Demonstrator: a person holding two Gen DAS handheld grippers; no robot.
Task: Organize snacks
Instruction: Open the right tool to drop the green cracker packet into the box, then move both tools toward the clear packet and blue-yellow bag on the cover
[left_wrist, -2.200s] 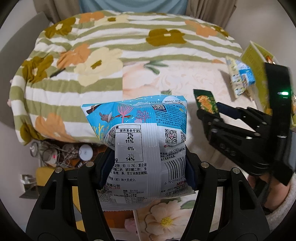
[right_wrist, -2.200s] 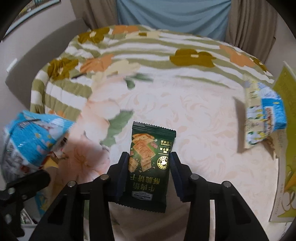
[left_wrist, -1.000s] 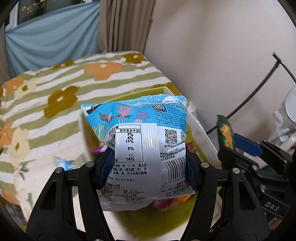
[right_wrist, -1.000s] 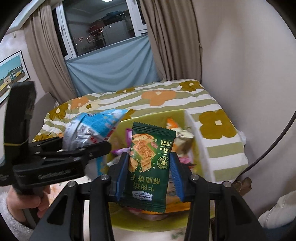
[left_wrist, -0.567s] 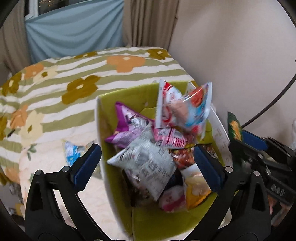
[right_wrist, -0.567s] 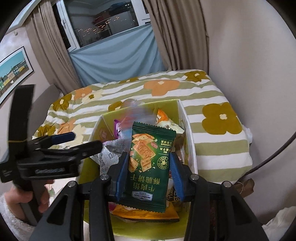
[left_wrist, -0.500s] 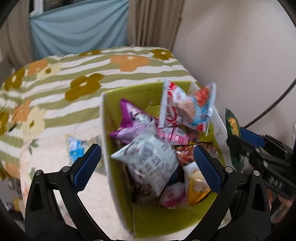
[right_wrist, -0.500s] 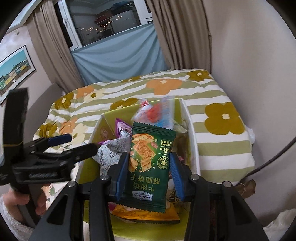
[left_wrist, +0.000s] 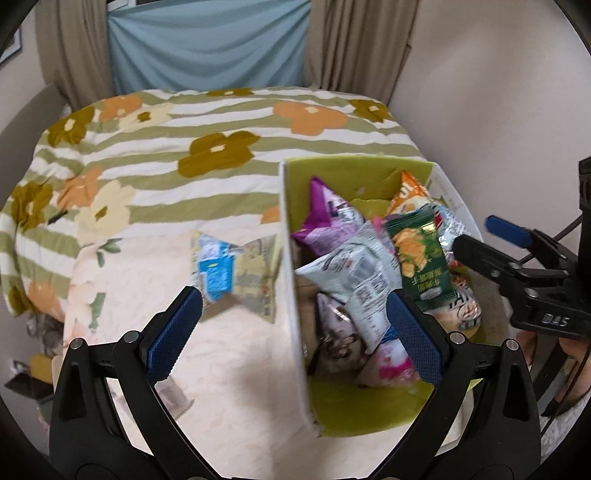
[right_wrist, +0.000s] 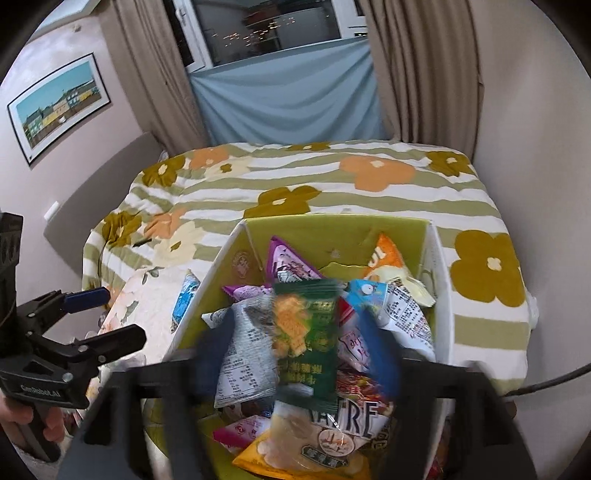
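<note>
A green-lined box (left_wrist: 291, 280) (right_wrist: 441, 258) holds several snack packets. A dark green cracker packet (left_wrist: 421, 258) (right_wrist: 308, 332) lies blurred on top of the pile, free of my grippers. My right gripper (right_wrist: 295, 339) is open and blurred just above the box; it also shows in the left wrist view (left_wrist: 480, 240). My left gripper (left_wrist: 291, 332) is open and empty, straddling the box's left wall. A white packet (left_wrist: 354, 273) lies in the box. A blue and yellow packet (left_wrist: 236, 273) lies on the table left of the box.
The box stands on a floral tablecloth (left_wrist: 229, 369). A bed with a striped flowered cover (left_wrist: 184, 129) lies behind. A wall (left_wrist: 498, 92) and a black cable (right_wrist: 546, 380) are to the right. Curtains (right_wrist: 288, 92) hang at the back.
My right gripper has opened and let go of the green cracker packet, which now lies in the box. My left gripper, open since dropping the blue packet, has shifted left over the box wall.
</note>
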